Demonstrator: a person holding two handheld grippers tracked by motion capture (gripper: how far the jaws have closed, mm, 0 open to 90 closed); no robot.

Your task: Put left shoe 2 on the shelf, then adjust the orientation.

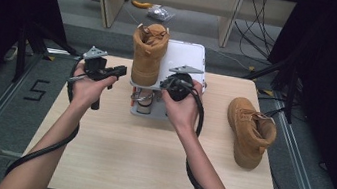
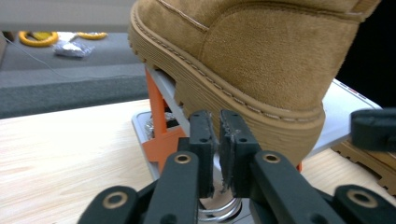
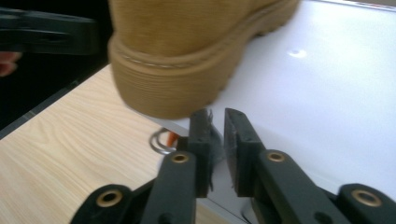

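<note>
Boot (image 2: 261,60) just above jaws (both grippers), untouched.

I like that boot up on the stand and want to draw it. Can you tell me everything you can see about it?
The boot on the stand is tan, looks like soft suede, and has pale stitching, a thick ridged sole of the same colour and laces at its open top. It stands upright on a grey plate held up by an orange support, at the far middle of the wooden table. Its heel faces the person. Only the plate touches it.

Boot (image 1: 148,53) on stand (image 1: 147,102), between tools
</note>
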